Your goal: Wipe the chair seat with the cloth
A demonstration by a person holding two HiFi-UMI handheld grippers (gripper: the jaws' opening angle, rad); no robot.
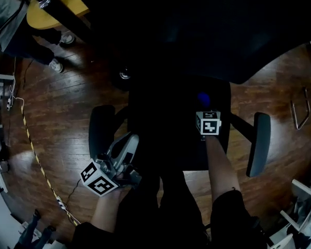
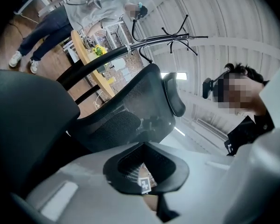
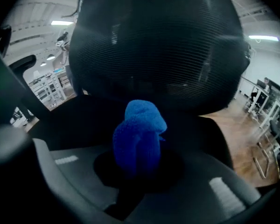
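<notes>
The right gripper (image 3: 140,174), clamped on the fluffy blue cloth (image 3: 139,141), would best press it flat on the black chair seat (image 1: 166,139), overlapping strokes. The left gripper (image 1: 128,143), at the seat's 7 o'clock, is closed and empty.

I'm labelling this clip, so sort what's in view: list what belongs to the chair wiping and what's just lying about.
For the job:
- blue cloth, held in the right gripper
- chair seat

Lying about:
- yellow table
- striped cable on the floor
- coat rack
</notes>
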